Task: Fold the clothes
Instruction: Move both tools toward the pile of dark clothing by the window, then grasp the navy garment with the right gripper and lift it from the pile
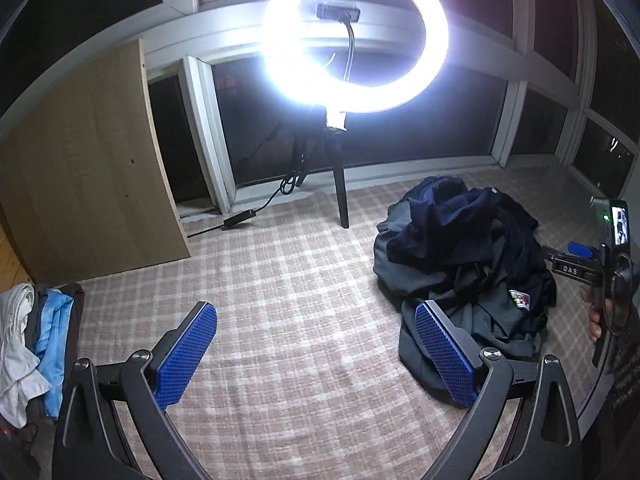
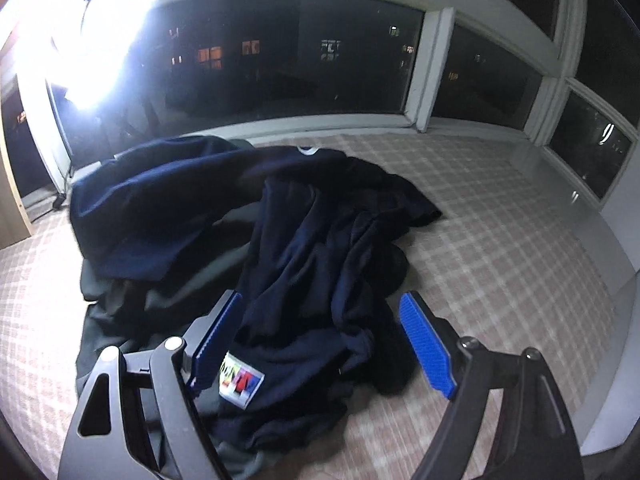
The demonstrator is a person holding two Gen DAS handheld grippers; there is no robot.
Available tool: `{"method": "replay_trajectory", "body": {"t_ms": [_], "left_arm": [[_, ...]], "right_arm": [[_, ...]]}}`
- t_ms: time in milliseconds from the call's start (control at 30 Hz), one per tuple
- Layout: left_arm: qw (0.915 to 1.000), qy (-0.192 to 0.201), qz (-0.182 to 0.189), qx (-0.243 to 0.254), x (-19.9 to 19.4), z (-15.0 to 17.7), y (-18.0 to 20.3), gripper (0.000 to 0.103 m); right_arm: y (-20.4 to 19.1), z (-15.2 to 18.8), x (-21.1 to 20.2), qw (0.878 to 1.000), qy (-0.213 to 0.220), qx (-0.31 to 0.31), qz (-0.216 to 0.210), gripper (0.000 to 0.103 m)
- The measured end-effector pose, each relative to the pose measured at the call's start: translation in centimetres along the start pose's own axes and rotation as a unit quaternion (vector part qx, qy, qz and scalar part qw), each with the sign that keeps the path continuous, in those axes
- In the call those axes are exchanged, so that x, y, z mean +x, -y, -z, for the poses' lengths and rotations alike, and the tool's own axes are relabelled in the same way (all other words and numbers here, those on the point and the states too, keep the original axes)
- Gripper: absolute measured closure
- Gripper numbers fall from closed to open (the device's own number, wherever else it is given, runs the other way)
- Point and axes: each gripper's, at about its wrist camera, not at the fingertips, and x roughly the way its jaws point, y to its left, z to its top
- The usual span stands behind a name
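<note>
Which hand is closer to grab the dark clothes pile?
Probably the right. The right gripper hangs open right over the dark clothes pile, while the left gripper faces bare checked blanket, pile off to its side.

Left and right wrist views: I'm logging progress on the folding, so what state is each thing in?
Pile of dark clothes: crumpled, unfolded, on the plaid cover.
Light clothes: heaped at the left edge; folded or not, cannot tell.
Ring light: on.
Left gripper: open, empty.
Right gripper: open, over the pile, gripping nothing.
</note>
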Motion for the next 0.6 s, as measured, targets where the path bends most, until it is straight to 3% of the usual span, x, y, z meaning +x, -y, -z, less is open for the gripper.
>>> {"method": "replay_trajectory", "body": {"t_ms": [300,367,433,533,600], "left_arm": [[0.9990,-0.035,-0.015,0.023,2.8,-0.3,1.1,0.003],[0.9988,-0.039,-0.017,0.025,3.1,-0.3,1.0,0.003],[0.9985,-0.042,-0.021,0.028,3.3,-0.3,0.9,0.003],[0.9982,-0.047,-0.027,0.024,3.3,-0.2,0.4,0.003],[0.9983,-0.049,-0.027,0.019,3.2,-0.1,0.0,0.003]], "right_arm": [[-0.7,-0.9,7.3,0.998,-0.056,-0.027,-0.021,0.023],[-0.6,-0.7,8.3,0.997,-0.067,-0.029,-0.037,0.038],[-0.5,-0.6,8.5,0.996,-0.064,-0.035,-0.049,0.045],[0.2,-0.8,7.9,0.996,-0.059,-0.032,-0.060,0.072],[1.6,-1.1,7.2,0.995,-0.054,-0.002,-0.080,0.078]]}}
